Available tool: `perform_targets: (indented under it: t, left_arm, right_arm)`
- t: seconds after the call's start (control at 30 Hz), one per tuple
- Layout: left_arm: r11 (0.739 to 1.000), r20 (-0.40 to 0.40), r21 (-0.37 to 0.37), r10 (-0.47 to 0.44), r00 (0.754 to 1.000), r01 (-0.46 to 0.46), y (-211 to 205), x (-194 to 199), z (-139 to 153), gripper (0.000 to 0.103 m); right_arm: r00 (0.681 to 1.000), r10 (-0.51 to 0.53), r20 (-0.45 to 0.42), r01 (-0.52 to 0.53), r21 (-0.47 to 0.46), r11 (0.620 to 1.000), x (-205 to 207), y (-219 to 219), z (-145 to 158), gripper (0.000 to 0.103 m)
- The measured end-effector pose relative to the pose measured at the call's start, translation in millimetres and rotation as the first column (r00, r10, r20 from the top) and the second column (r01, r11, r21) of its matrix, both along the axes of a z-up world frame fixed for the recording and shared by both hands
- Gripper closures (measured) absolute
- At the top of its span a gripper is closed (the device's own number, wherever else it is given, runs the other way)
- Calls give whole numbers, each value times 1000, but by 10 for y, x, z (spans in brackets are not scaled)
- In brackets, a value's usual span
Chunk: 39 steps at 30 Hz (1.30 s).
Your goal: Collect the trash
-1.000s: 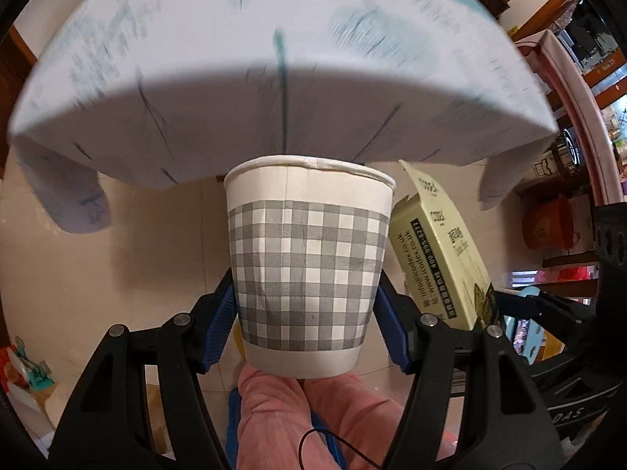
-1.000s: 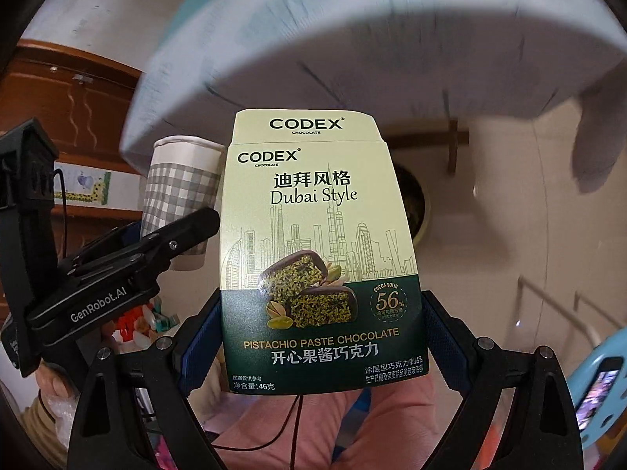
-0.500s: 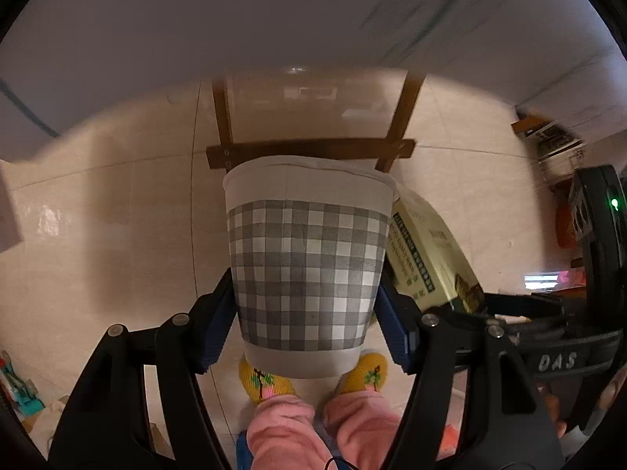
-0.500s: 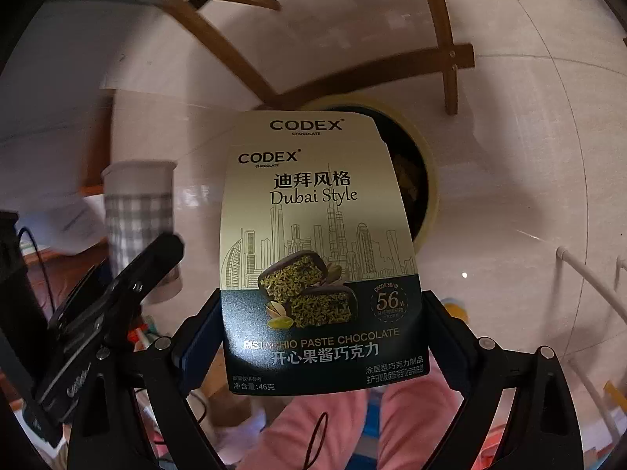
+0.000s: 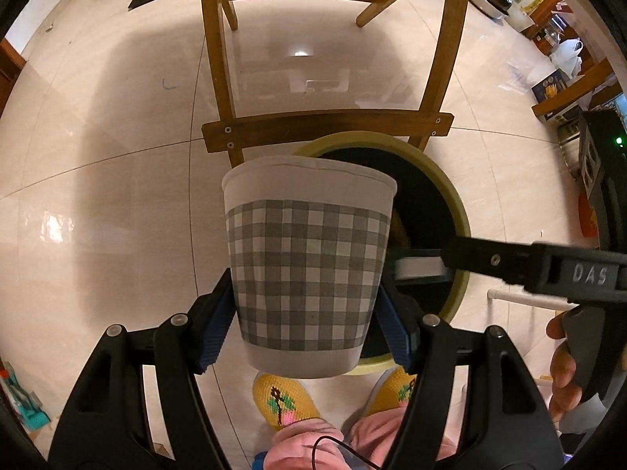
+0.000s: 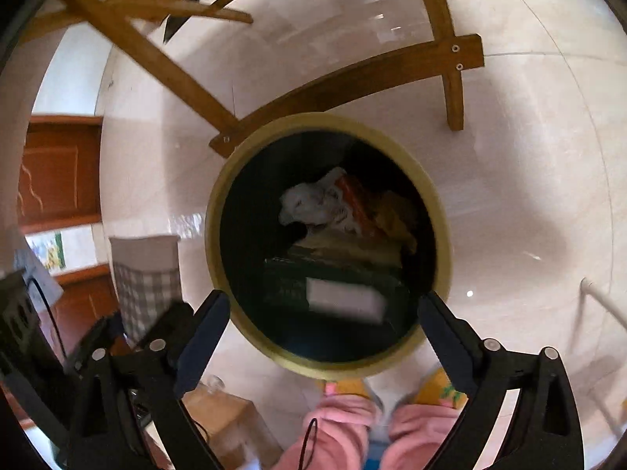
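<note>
My left gripper [image 5: 305,317] is shut on a grey-and-white checked paper cup [image 5: 309,266], held upright just left of a round bin with a yellow-green rim [image 5: 458,203]. In the right wrist view the same bin [image 6: 219,196] lies straight below my right gripper [image 6: 323,301], which stands open with nothing between its pads. The dark green chocolate box [image 6: 341,297] shows blurred inside the bin, on top of white and orange rubbish. Its white end [image 5: 419,266] also shows beside a black finger [image 5: 490,260] of the right gripper. The cup [image 6: 145,274] appears at the left.
Wooden table legs and a crossbar [image 5: 325,125] stand right behind the bin, with the crossbar [image 6: 352,78] just past the rim. A person's feet in yellow slippers [image 5: 282,395] are in front of the bin. A white pipe [image 5: 521,297] lies at the right. The floor is pale tile.
Both grippers dropped from beside the table top down to the bin. The right gripper opened and let go of the chocolate box, which is now in the bin. The left still holds the cup.
</note>
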<state>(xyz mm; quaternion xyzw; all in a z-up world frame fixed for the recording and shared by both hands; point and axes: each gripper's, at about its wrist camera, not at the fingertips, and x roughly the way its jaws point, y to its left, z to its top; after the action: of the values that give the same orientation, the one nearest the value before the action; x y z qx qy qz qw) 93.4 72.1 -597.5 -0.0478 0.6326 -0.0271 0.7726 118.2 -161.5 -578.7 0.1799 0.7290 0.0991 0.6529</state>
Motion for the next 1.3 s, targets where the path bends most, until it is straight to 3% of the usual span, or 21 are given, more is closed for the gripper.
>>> perform_targets:
  t: [0.17, 0.4, 0.57, 0.83, 1.07, 1.3]
  left_arm:
    - [1000, 14, -10, 5, 1000, -5, -17, 13, 4, 38]
    - [1000, 14, -5, -7, 1000, 7, -89, 21, 4, 37]
    - [1000, 14, -9, -15, 1000, 15, -128, 32, -3, 22]
    - [1000, 24, -5, -27, 999, 28, -161, 26, 67, 19]
    - [1000, 37, 3, 5, 999, -5, -112, -73, 356, 19]
    - [999, 63, -13, 34, 997, -33, -78, -194, 1009, 19]
  right_arm:
    - [999, -38, 17, 38, 11, 999, -12, -111, -50, 4]
    - [999, -9, 52, 9, -2, 1000, -148, -173, -14, 4]
    - [997, -25, 67, 24, 8, 1000, -214, -217, 40, 4]
    - [996, -45, 82, 45, 1, 999, -224, -322, 84, 4]
    - [985, 2, 173, 8, -55, 998, -263, -319, 370, 4]
    - [967, 68, 244, -41, -114, 993, -374, -224, 1015, 4]
